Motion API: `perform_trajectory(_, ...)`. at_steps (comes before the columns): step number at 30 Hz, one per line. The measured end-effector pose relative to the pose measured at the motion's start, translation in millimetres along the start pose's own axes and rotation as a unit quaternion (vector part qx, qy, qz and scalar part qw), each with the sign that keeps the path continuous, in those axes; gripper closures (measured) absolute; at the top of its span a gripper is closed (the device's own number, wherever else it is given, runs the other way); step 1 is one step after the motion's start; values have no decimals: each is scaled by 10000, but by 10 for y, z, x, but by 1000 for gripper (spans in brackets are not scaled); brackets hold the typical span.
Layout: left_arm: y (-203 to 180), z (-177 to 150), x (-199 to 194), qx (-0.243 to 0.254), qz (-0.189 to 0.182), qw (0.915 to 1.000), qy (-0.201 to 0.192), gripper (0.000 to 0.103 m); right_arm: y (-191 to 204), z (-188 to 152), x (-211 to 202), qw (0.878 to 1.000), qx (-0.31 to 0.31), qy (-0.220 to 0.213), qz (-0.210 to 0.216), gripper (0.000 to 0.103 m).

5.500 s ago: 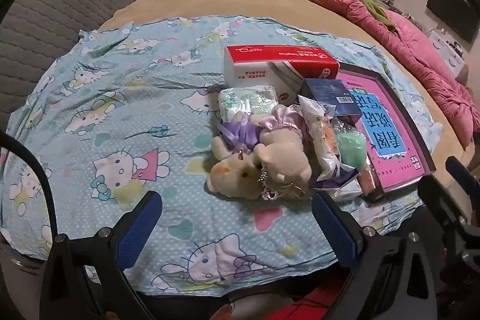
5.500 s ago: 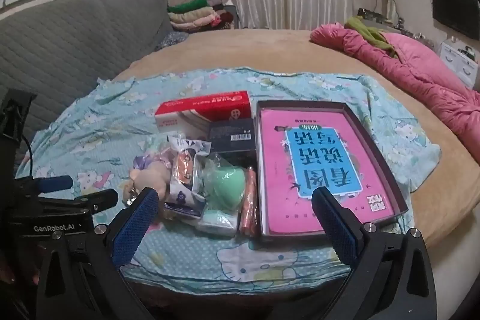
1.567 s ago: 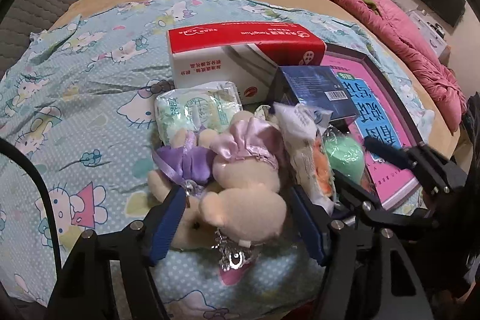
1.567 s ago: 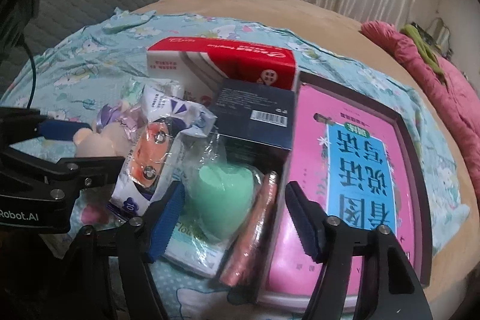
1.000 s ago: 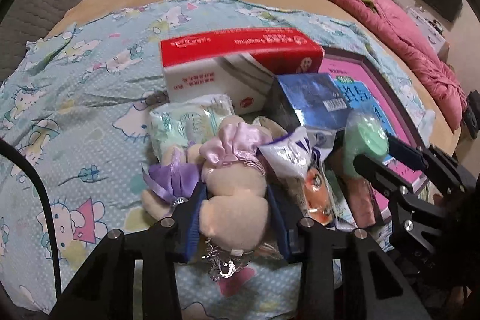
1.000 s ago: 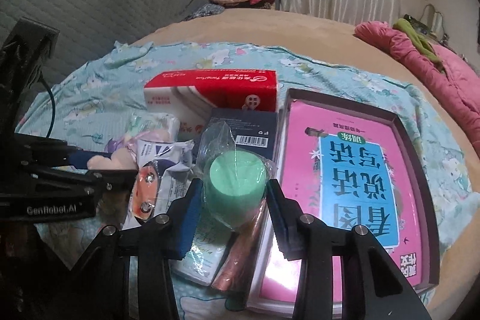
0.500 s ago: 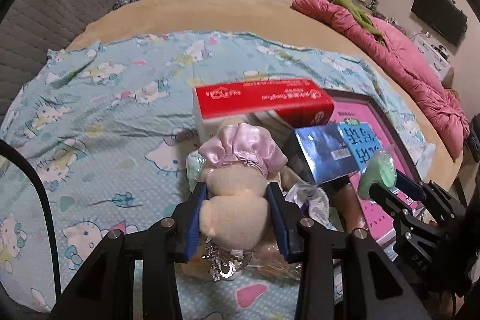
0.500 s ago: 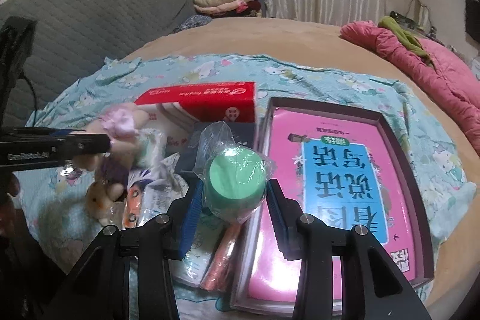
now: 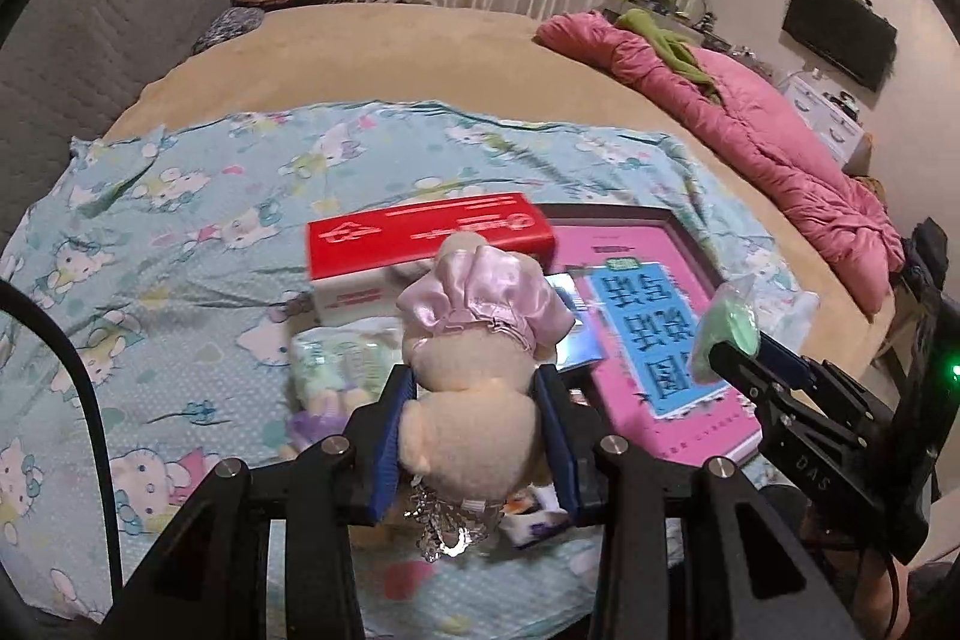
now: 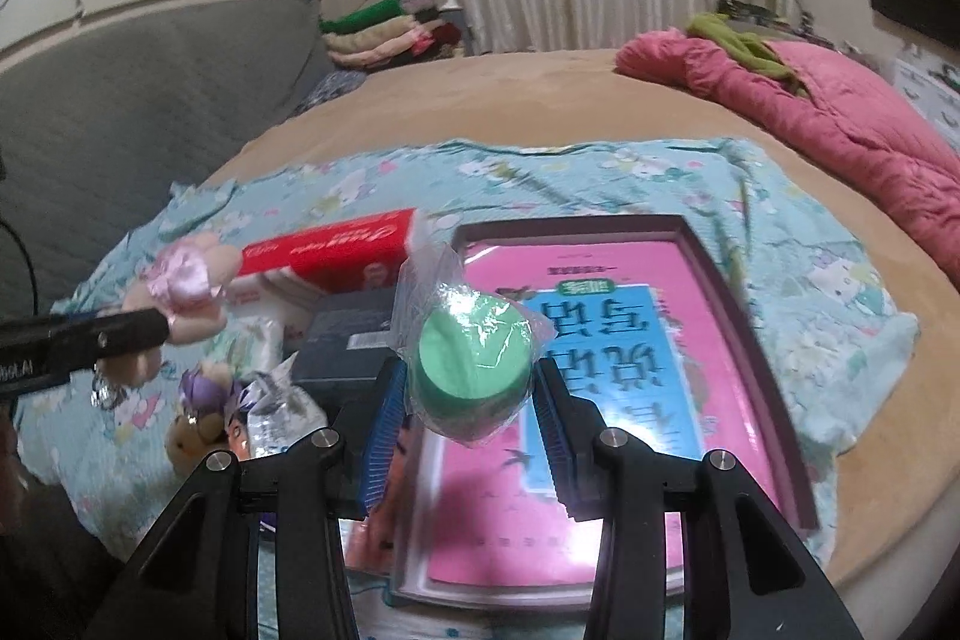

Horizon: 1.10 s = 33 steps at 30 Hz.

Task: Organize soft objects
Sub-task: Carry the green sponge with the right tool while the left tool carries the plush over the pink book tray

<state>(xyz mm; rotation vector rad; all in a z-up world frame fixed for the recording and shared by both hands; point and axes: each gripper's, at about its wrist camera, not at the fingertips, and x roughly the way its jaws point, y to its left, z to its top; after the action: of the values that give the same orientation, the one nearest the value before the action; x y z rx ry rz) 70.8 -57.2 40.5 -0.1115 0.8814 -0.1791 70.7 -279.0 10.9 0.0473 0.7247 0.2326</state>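
My left gripper is shut on a cream plush bear in a pink satin dress, held up above the pile; the same bear shows at the left of the right wrist view. My right gripper is shut on a green sponge wrapped in clear plastic, lifted over the pink book; the sponge also appears at the right of the left wrist view. A second bear with a purple bow lies on the cloth below.
On the Hello Kitty cloth lie a red tissue box, a dark blue box, a tissue pack, a snack packet and a pink book in a dark tray. A pink quilt sits far right.
Both grippers closed on their objects and rose: the left lifted the pink-dressed bear off the pile, the right lifted the green sponge and moved it rightward over the book.
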Motion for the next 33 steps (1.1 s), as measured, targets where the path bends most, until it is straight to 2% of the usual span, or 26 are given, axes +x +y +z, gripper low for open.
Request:
perform_trajectory(9, -426, 9, 27, 189, -185, 9996, 60, 62, -391, 17, -221, 9987, 412, -144, -252, 59)
perform_trajectory(17, -750, 1, 248, 302, -353, 9985, 294, 62, -620, -6, -253, 9974, 600, -93, -399, 59)
perform_trajectory(25, -1125, -142, 589, 577, -535, 9948, 642, 62, -882, -97, -190, 9945, 820, 126, -640, 59)
perform_trajectory(33, -1283, -250, 858, 708, -624, 9910, 953, 62, -1007, -192, -20, 9921, 824, 508, -796, 59)
